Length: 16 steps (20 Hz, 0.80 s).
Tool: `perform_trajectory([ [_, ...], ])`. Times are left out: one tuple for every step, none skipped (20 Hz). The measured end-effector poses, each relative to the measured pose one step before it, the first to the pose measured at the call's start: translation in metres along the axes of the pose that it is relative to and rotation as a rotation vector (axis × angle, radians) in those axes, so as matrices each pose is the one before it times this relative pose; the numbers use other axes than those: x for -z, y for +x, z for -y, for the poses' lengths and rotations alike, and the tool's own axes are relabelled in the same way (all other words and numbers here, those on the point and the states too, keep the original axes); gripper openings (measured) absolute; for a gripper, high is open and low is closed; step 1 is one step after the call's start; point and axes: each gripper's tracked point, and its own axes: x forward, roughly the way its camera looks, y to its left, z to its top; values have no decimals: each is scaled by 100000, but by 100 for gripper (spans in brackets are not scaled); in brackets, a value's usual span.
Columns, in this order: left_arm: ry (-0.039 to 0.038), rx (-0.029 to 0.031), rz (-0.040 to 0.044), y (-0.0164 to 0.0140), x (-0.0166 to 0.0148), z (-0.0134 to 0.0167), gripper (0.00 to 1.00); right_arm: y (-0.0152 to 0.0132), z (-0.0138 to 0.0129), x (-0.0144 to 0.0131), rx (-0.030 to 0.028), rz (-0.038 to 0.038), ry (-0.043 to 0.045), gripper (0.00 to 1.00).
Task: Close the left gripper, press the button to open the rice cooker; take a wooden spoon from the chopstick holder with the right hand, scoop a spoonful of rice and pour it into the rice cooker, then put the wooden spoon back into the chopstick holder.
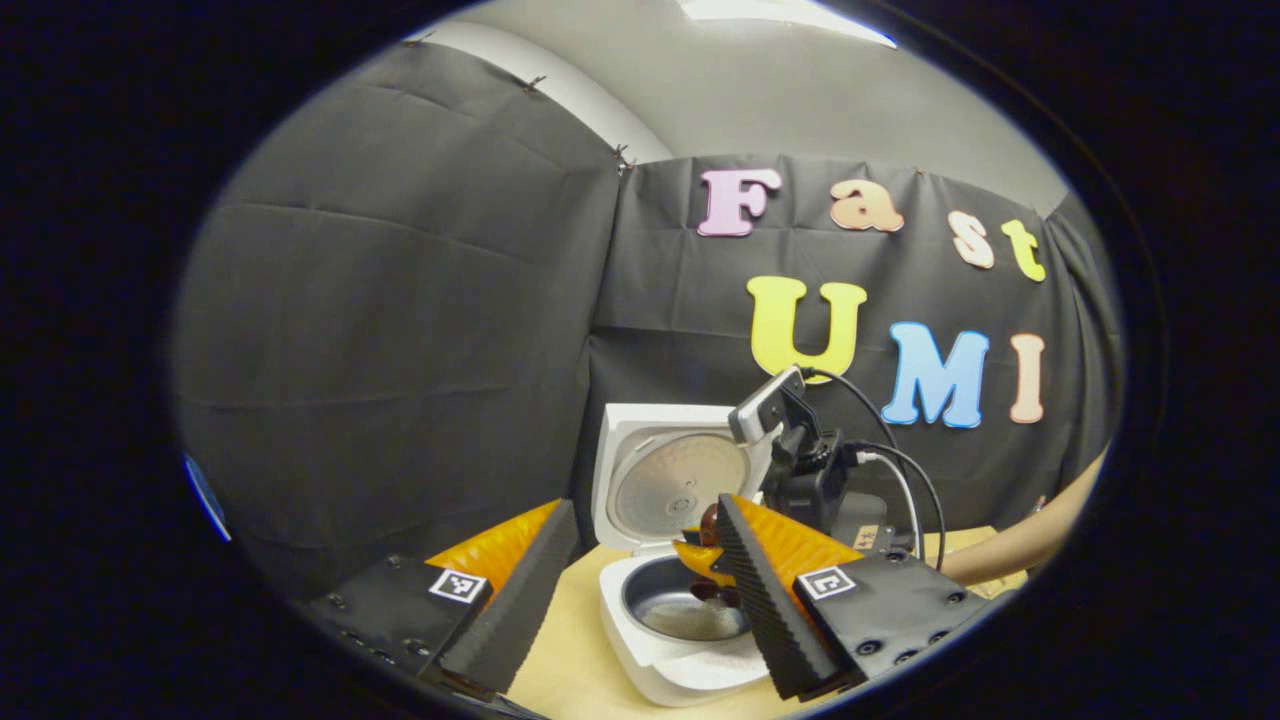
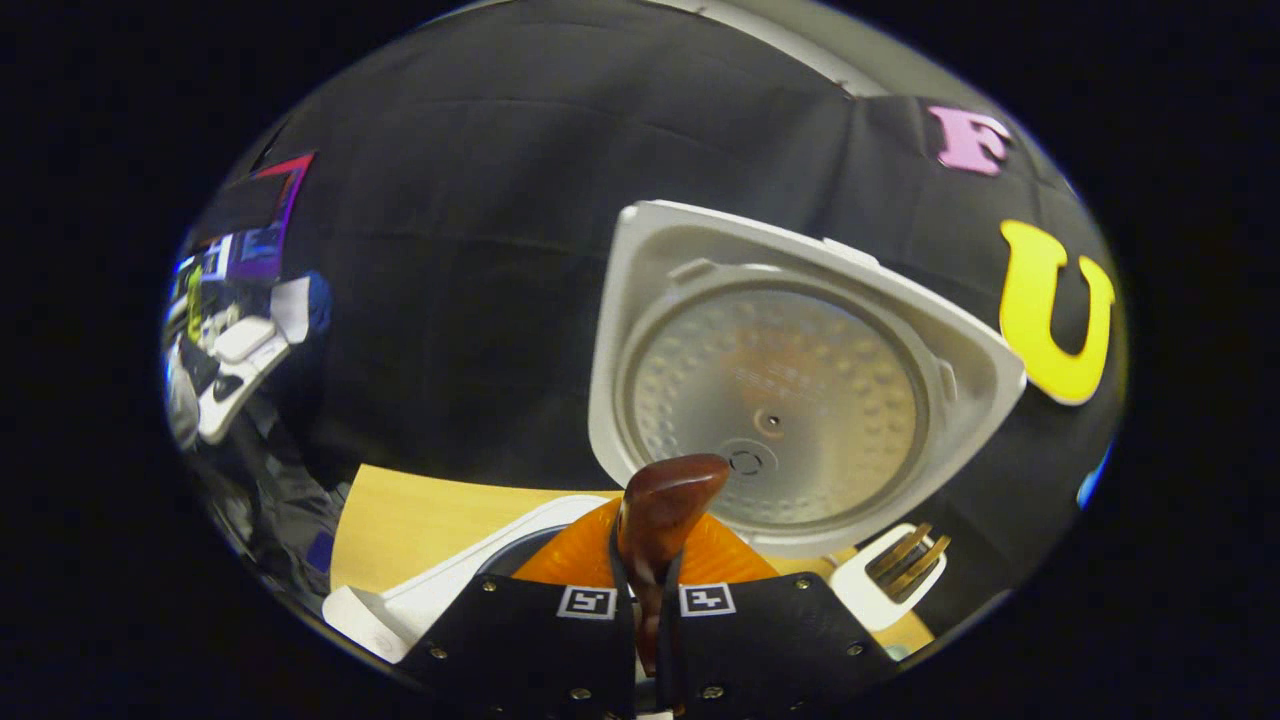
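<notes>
Rice cooker (image 1: pixel 680 640) sits on the table (image 1: pixel 570 660), lid (image 2: pixel 790 370) raised upright, inner pot (image 1: pixel 690 605) exposed. Right gripper (image 2: pixel 645 610) has its 2 fingers pressed tight on the wooden spoon (image 2: pixel 665 510), held over the pot. Left gripper (image 1: pixel 640 600) hangs near the cooker, jaws wide apart, holding nothing.

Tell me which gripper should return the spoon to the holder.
Right: the right gripper is shut on the brown wooden spoon over the open white rice cooker. The left gripper is open and empty.
</notes>
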Motion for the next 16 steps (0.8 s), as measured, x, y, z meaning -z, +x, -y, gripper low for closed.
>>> perform_trajectory([
  [936, -1133, -87, -108, -25, -319, 96, -446, -67, -489, 11, 624, -1371, 9],
  [514, -1106, 113, -89, 12, -308, 98, -484, -69, -514, 48, 847, 3327, 9],
  [-557, -696, 225, -176, -158, -248, 98, -492, 281, -381, -307, 941, 7237, 9],
  [-974, -114, 282, -313, -148, 10, 99, -311, 663, -353, -182, 1361, 8929, 8],
  [-761, 131, 136, -259, -135, 62, 99, -384, 801, -753, 386, 1977, 9489, 9],
  [-310, 143, -37, -39, 4, 347, 99, -121, 1103, -568, 819, 2246, 9505, 8],
  [-227, 166, -413, -77, 180, 174, 99, -683, 1050, -742, 1529, 1903, 9946, 8],
  [-266, 199, -344, -16, 108, 384, 99, -619, 971, -759, 1083, 1771, 10030, 9],
  [2, 54, -340, -42, 111, 344, 99, -676, 1016, -913, 1140, 1721, 10496, 9],
  [383, 870, -524, -161, 246, 585, 98, -456, 871, -720, 699, 1818, 10231, 9],
  [612, 1692, -551, -66, 152, 832, 97, -508, 882, -699, 565, 1974, 9662, 8],
  [620, 1488, -538, 42, 190, 777, 97, -447, 898, -717, 699, 1890, 8497, 8],
  [498, 1731, -128, 96, -48, 753, 97, -534, 721, -436, 856, 1558, 7902, 8],
  [356, 1828, -70, 227, 23, 650, 97, -748, 825, -593, 912, 1703, 7568, 8],
  [276, 1896, 236, 199, -97, 760, 97, -894, 817, -562, 505, 1883, 7044, 9],
  [296, 1857, 149, 175, -114, 827, 98, -792, 852, -337, 711, 1721, 6044, 8],
])
